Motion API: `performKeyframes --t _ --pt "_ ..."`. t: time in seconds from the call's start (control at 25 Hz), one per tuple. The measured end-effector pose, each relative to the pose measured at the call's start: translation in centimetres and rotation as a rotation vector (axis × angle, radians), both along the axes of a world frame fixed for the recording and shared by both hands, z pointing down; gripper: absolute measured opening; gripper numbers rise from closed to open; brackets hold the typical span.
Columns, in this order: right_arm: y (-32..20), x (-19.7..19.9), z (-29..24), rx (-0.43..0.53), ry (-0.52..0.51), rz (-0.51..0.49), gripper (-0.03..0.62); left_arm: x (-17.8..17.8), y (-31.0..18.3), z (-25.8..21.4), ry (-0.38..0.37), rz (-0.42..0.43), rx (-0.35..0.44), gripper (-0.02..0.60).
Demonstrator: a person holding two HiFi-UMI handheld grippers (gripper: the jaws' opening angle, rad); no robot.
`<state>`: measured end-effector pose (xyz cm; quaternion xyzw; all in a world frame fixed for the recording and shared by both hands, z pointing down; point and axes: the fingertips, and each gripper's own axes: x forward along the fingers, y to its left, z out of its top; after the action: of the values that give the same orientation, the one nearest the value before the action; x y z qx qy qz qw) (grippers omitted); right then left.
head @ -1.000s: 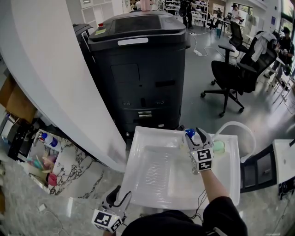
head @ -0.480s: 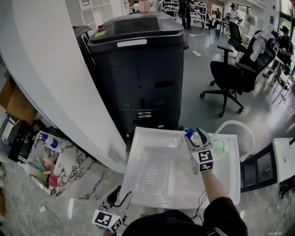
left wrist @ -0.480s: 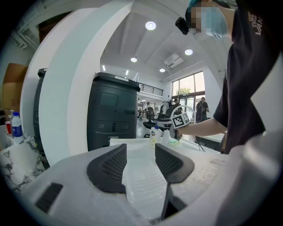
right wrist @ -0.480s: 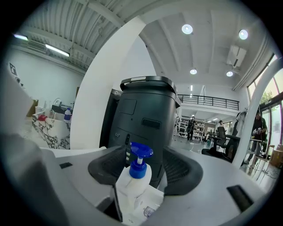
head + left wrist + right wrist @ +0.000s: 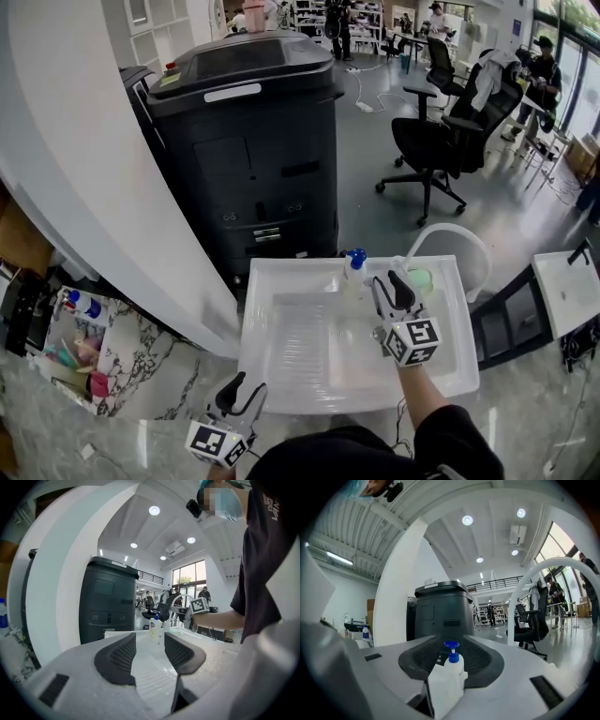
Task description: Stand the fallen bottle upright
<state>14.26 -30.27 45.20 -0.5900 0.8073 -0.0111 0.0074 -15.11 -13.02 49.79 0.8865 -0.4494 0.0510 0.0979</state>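
Found bottle (image 5: 354,268) upright just beyond right gripper (image 5: 390,280) fingers (image 5: 480,660), facing their gap; fingers released, just been closing, untouched.

One white sink (image 5: 300,349), one arched tap (image 5: 450,226). Two blue-topped bottles: pump bottle (image 5: 353,269), shelf bottle (image 5: 82,305). One tall black bin (image 5: 253,141). At least two black office chairs (image 5: 427,145). Two grippers: left gripper (image 5: 246,386), right gripper (image 5: 389,277). Distant people, too small to count.

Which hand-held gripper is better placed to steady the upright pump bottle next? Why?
Right. The right hand-held gripper hangs over the sink, the pump bottle ahead in line; its jaws, lately closing partway, have nothing between them. The left hand-held gripper sits at the counter's near edge.
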Motion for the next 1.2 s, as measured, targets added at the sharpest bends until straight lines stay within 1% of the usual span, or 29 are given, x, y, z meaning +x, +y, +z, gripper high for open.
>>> performKeyframes --t 0.08,0.24,0.36,0.4,0.6,0.76,1.04,1.2 --pt "1.9 0.6 0.0 -0.011 -0.030 0.020 0.138 0.5 0.1 -0.2 0.005 0.029 0.008 0.202" --pt "5.8 1.8 0.3 -0.026 -0.062 0.071 0.073 1.3 0.4 -0.2 0.023 0.095 0.018 0.199" --pt "8.9 2.3 0.6 -0.036 -0.073 0.104 0.018 2.1 0.8 -0.4 0.036 0.143 0.029 0.185" --pt "10.0 2.5 0.6 -0.039 -0.077 0.114 0.011 2.3 1.0 -0.5 0.040 0.158 0.034 0.178" --pt "15.2 3.0 1.0 -0.041 -0.144 0.167 0.008 3.5 2.4 -0.9 0.044 0.232 0.064 0.136" --pt "18.7 2.7 1.8 -0.050 -0.169 0.194 0.008 4.1 3.5 -1.0 0.045 0.281 0.085 0.100" --pt "24.2 2.2 3.5 -0.089 -0.198 0.232 0.008 4.7 5.9 -0.9 0.046 0.340 0.096 0.050" --pt "26.7 1.9 4.2 -0.108 -0.203 0.248 0.006 4.8 7.2 -0.4 0.048 0.355 0.085 0.037"
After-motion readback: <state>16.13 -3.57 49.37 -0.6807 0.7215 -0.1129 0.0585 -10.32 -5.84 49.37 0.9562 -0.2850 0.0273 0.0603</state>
